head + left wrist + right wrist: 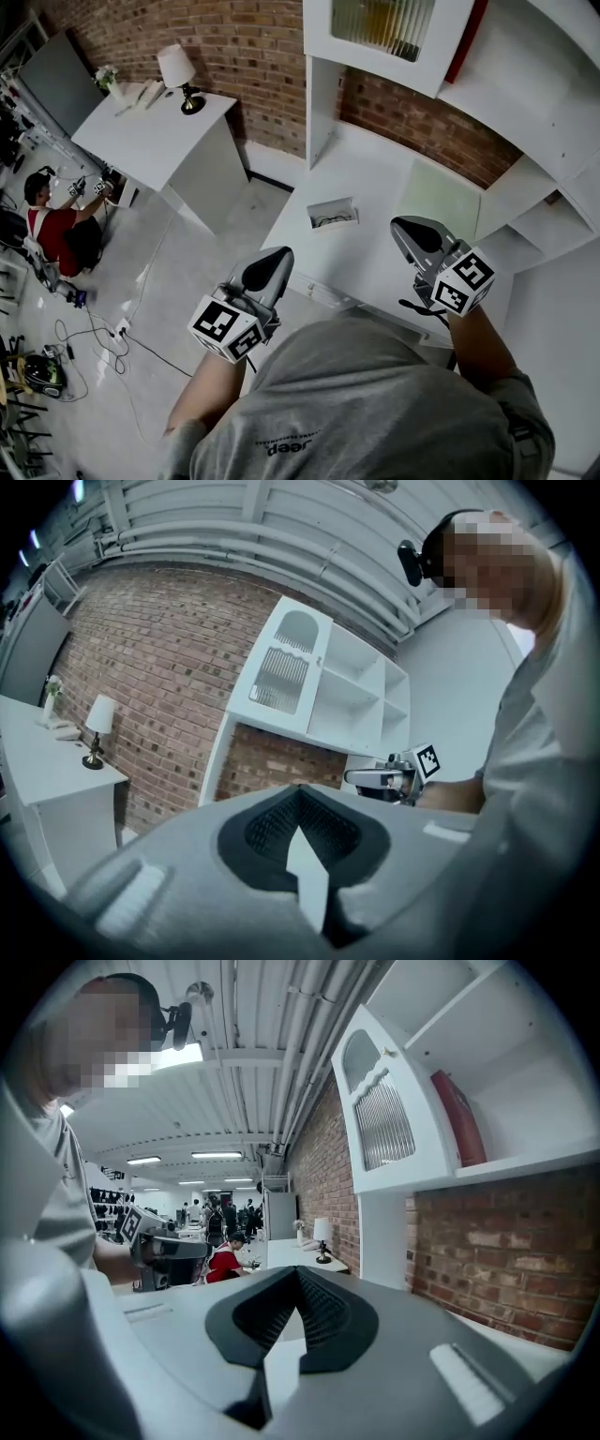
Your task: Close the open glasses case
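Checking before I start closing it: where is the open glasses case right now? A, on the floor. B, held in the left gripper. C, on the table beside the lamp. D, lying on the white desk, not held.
D: the glasses case lies open on the white desk, and the left gripper and right gripper are both shut with nothing between their fingers.

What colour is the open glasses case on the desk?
The glasses case is white, with something dark inside; the head view shows it best.

desk (367,178): plain white
wall (234,47): reddish brick pattern
glasses case (332,215): whitish, dark inside
left hand-held gripper (270,264): grey, black-and-white marker squares
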The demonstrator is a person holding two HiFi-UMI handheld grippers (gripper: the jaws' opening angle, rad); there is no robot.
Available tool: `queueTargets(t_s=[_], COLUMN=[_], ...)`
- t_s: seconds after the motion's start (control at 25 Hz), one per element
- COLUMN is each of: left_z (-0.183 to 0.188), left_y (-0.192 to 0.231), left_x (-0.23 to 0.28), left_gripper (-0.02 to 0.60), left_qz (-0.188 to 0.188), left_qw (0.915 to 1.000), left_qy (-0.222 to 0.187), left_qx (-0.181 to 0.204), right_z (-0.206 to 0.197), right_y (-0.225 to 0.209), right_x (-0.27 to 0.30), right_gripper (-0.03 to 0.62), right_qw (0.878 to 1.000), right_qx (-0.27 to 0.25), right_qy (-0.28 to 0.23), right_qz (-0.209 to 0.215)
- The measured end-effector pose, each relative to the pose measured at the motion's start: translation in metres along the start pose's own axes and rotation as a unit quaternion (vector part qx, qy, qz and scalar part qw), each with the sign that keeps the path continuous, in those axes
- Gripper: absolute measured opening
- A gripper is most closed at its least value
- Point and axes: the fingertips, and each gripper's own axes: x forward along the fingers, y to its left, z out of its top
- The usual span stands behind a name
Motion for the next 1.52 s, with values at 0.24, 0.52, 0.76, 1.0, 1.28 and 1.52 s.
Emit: queueTargets(t_s=[0.24,0.52,0.76,1.0,1.28,1.52], left_z=[-0.004,-0.018,-0.018,-0.020,-0.021,-0.024], left_y=[0.024,0.023,0.018,0.012,0.012,0.014], left_x=[0.024,0.071,0.096,0.105,0.103,0.103], left_gripper=[-0.003,-0.003,-0.003,-0.003,-0.003,-0.002], left_qz=[0.019,0.074,0.107,0.107,0.096,0.085], left_qw=[0.9998,0.9971,0.9936,0.9939,0.9950,0.9960], left_qy=[0.002,-0.009,-0.014,-0.004,0.000,0.003], left_qx=[-0.004,-0.018,-0.034,-0.028,-0.029,-0.027], right_z=[0.000,-0.015,-0.021,-0.026,-0.026,-0.028], right_y=[-0.030,-0.083,-0.109,-0.119,-0.113,-0.111], right_x=[0.025,0.034,0.038,0.036,0.035,0.036], right_gripper=[0.009,0.009,0.009,0.009,0.009,0.027], right_qw=[1.000,0.997,0.993,0.993,0.994,0.993], right_qx=[0.009,0.003,0.004,0.014,0.008,0.010], right_qy=[0.005,0.015,0.025,0.018,0.023,0.013], right_qz=[0.018,0.077,0.114,0.117,0.110,0.115])
